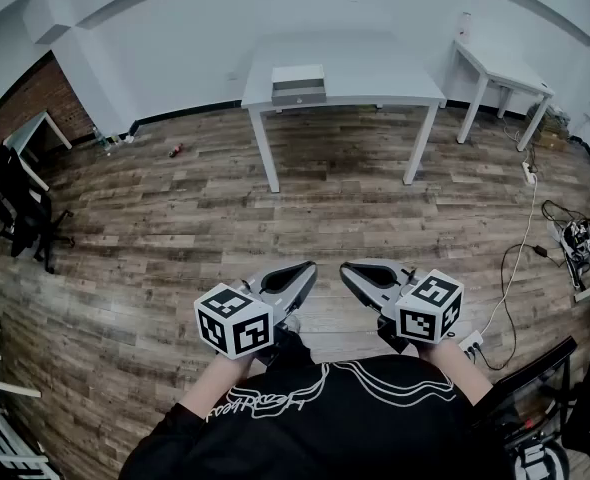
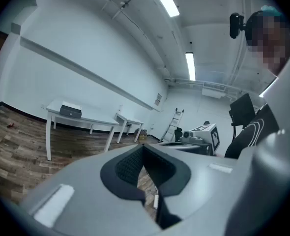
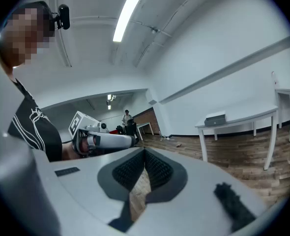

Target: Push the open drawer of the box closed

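Observation:
The box (image 1: 298, 84) stands far off on a white table (image 1: 375, 78) against the back wall; it has a white top, and its grey drawer front (image 1: 299, 96) juts out toward me. It shows small in the left gripper view as the box (image 2: 70, 110) and in the right gripper view as the box (image 3: 215, 118). My left gripper (image 1: 308, 269) and right gripper (image 1: 347, 269) are held close to my body, side by side, several floorboards short of the table. Both are shut and hold nothing: left gripper (image 2: 143, 147) and right gripper (image 3: 145, 152) each show tips touching.
A second white table (image 1: 505, 73) stands at the back right. Cables and a power strip (image 1: 528, 173) lie on the wooden floor at right. A black chair (image 1: 20, 208) is at left, another chair (image 1: 535, 368) at my right. A ladder (image 2: 173, 124) leans far off.

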Tool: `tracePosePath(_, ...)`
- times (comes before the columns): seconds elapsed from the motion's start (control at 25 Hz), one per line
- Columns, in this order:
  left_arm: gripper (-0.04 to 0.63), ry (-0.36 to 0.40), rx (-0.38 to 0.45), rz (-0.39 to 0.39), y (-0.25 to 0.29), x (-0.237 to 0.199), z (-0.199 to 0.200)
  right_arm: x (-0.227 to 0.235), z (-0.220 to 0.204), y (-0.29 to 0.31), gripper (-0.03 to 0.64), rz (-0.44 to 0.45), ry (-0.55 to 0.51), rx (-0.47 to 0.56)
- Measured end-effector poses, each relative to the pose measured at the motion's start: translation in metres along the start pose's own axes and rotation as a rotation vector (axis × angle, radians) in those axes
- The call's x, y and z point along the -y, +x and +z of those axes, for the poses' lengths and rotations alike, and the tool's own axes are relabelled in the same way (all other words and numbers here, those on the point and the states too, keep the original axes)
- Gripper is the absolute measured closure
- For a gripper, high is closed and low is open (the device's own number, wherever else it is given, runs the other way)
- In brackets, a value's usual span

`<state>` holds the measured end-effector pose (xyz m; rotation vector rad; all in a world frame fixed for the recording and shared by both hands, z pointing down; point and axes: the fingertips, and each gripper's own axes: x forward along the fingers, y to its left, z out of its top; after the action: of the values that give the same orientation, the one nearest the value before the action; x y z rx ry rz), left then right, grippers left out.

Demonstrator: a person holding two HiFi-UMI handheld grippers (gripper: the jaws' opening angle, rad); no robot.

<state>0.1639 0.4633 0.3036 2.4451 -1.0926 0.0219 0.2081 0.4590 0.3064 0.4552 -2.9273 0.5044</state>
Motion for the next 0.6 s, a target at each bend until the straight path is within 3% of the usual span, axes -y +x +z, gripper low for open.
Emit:
tracePosePath(0.24,0.588,0.003,-0.025,-0.01,0.008,-0.104,0.022,0.05,0.016,0.098,0.607,-0.021,0.001,0.0)
tracePosePath(0.6,0.588,0.011,-0.049,-0.03,0.006,-0.27,0.091,0.123,0.059,0.258,0.607,-0.072,-0.032,-0.025)
